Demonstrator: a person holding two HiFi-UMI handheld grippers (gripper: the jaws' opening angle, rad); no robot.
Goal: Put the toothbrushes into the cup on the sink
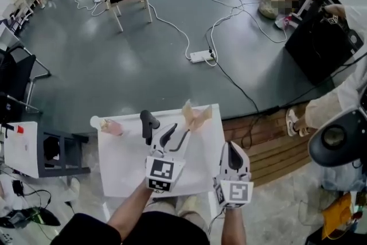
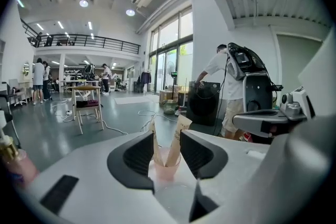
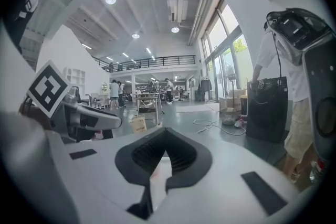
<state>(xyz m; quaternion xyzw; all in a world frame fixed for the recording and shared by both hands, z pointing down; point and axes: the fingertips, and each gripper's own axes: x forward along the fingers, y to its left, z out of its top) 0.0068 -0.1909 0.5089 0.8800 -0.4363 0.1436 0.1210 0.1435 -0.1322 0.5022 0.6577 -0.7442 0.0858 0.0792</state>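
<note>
A pale pink cup (image 1: 199, 121) stands at the back right of the white sink top (image 1: 126, 163), with two paper-wrapped toothbrushes (image 1: 194, 113) upright in it. In the left gripper view the cup (image 2: 164, 169) and its toothbrushes (image 2: 176, 139) show through the gap between the jaws, a little beyond the tips and untouched. My left gripper (image 1: 176, 136) (image 2: 167, 136) is open and empty, just short of the cup. My right gripper (image 1: 231, 149) (image 3: 160, 165) hangs at the sink's right edge, shut with nothing in it.
A black faucet (image 1: 148, 122) rises at the back middle of the sink, and a pink bottle (image 1: 112, 127) stands at its back left corner. A person (image 1: 332, 106) and a dark machine (image 1: 338, 140) are at the right. A grey chair (image 1: 57, 152) sits left; cables (image 1: 202, 56) cross the floor.
</note>
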